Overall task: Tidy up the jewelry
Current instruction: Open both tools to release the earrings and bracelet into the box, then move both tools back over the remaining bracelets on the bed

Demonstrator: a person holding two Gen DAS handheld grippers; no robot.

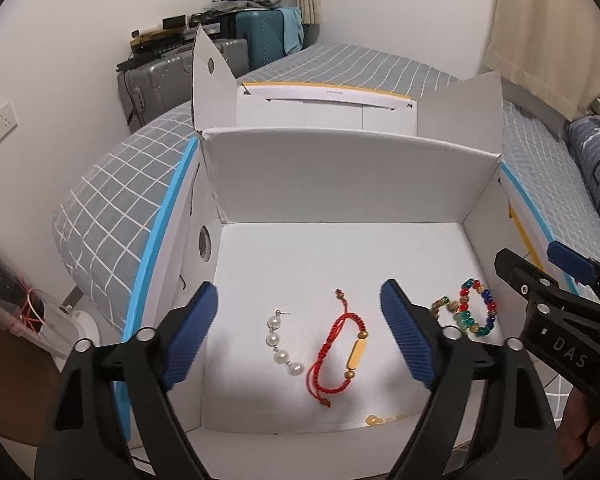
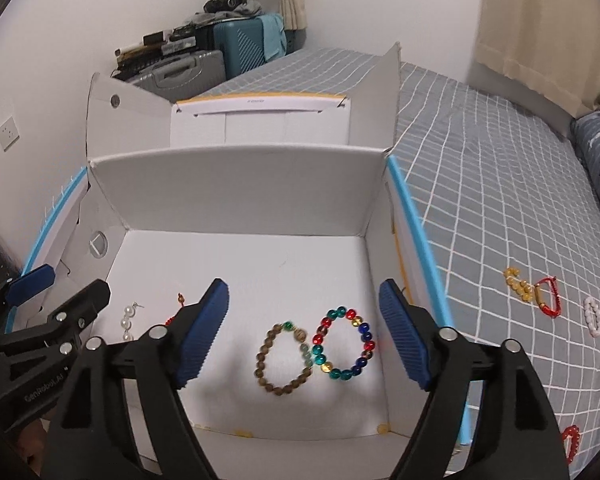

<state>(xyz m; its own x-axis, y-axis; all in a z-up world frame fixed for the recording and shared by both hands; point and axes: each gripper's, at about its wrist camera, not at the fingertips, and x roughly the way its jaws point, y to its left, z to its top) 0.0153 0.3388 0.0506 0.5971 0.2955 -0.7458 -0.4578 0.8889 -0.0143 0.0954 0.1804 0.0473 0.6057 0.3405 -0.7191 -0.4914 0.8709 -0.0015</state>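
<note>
I am holding both tongs, left point(image 1: 296, 336) and right point(image 2: 304, 330), released over the box point(image 2: 236, 196); 4 pieces are lying inside. Next: fetching the bracelets point(image 2: 546, 296) waiting on the bed point(image 2: 500, 184).

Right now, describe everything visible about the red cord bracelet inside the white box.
The red cord bracelet is a thin braided red string loop carrying a gold-coloured bar flanked by two small brownish beads, with knotted tails ending in tiny beads. It lies flat and slack on the floor of the white box, between the pearl strand and the bead bracelets, touching neither. The left gripper hangs open above it, pads clear.
</note>
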